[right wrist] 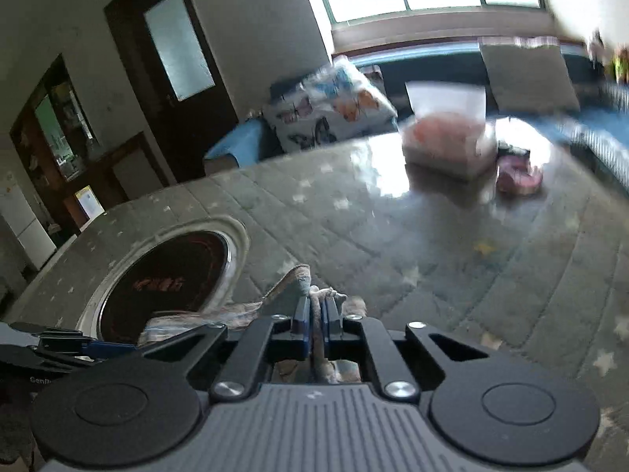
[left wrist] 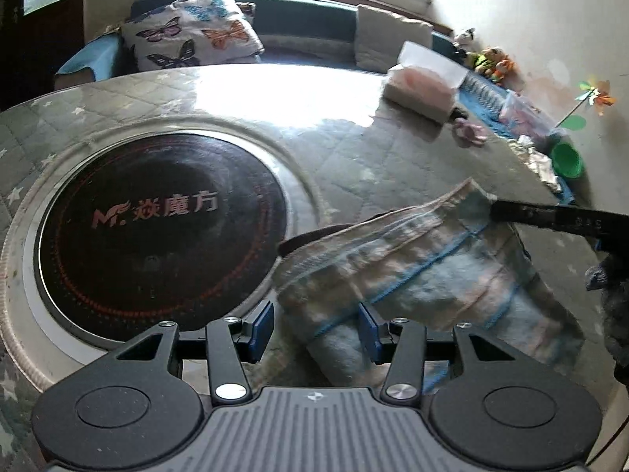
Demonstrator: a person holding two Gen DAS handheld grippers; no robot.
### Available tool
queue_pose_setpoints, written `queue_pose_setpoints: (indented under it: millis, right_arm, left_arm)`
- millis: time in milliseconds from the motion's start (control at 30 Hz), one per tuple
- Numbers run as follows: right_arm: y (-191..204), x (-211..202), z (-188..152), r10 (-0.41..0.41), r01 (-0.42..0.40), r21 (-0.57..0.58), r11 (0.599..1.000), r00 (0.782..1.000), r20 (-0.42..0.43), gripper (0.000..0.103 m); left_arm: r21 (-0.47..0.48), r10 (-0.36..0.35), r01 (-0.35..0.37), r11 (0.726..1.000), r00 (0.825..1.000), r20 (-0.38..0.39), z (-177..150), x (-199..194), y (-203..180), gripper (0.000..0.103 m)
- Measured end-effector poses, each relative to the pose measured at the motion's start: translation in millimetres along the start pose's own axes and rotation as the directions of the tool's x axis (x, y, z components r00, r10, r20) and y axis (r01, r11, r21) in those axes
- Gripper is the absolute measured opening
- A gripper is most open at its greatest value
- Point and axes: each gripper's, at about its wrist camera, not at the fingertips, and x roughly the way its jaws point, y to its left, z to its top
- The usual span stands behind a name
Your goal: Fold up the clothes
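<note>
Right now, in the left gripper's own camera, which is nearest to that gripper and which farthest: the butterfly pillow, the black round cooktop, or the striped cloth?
1. Striped cloth: between the left gripper fingers, spreading right.
2. Black round cooktop: just ahead, to the left.
3. Butterfly pillow: beyond the table's far edge, upper left.

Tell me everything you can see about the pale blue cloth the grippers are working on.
The cloth is a small, soft, fuzzy-looking piece, pale blue with pinkish patches, brighter blue stitched lines and a beige ribbed edge. It is bunched and partly lifted off the quilted table cover, beside the round black hob. The right gripper is shut on its upper corner. The left gripper stands open around its lower end, pads not pressing.
</note>
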Motion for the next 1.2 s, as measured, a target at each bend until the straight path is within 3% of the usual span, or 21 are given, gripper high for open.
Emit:
queue_pose_setpoints:
  millis: [100,300,467,567,667,1033,1200]
  right_arm:
    - [-17.8,17.0,-4.5,-0.005,0.008,0.050,0.999,0.999,-0.048,0.011]
    - [-12.8,-9.4,-6.4,-0.015,0.015,-0.008,1.000,1.000,-0.007,0.012]
    - [4.8,-36.3,-18.7,0.036,-0.038,-0.104,0.994,0.999,-0.021,0.014]
    - [5.1,-33.9,-31.3,0.008,-0.015,-0.130,0.991,0.998,-0.058,0.014]
    - [-8.4,-28.6,-40.7,-0.024,0.018,-0.084,0.996,0.997,-0.073,0.015]
    - [-27.0,-28.5,-52.7,0.003,-0.001,0.023,1.000,0.998,-0.064,0.018]
    - [-26.2,-32.2,-56.4,0.019,-0.016,0.048,0.999,0.997,-0.075,0.009]
  left_arm:
    - [-0.007,0.015,-0.015,1.000,1.000,-0.004,3.4,4.1,3.5,0.049]
    - [-0.006,0.037,-0.037,0.999,0.999,0.012,6.5,-4.1,3.7,0.049]
    - [0.037,-0.027,0.026,0.999,0.999,0.026,-5.9,-25.3,-12.5,0.049]
    - [0.072,-0.071,0.071,0.995,0.997,0.000,-19.9,-31.3,-25.6,0.049]
    - [0.074,-0.086,0.087,0.993,0.996,-0.021,-31.2,-34.2,-31.4,0.049]
    - [0.056,-0.079,0.082,0.995,0.995,-0.055,-44.4,-30.2,-29.2,0.049]
    - [0.058,-0.071,0.074,0.996,0.996,-0.059,-43.0,-29.1,-22.4,0.046]
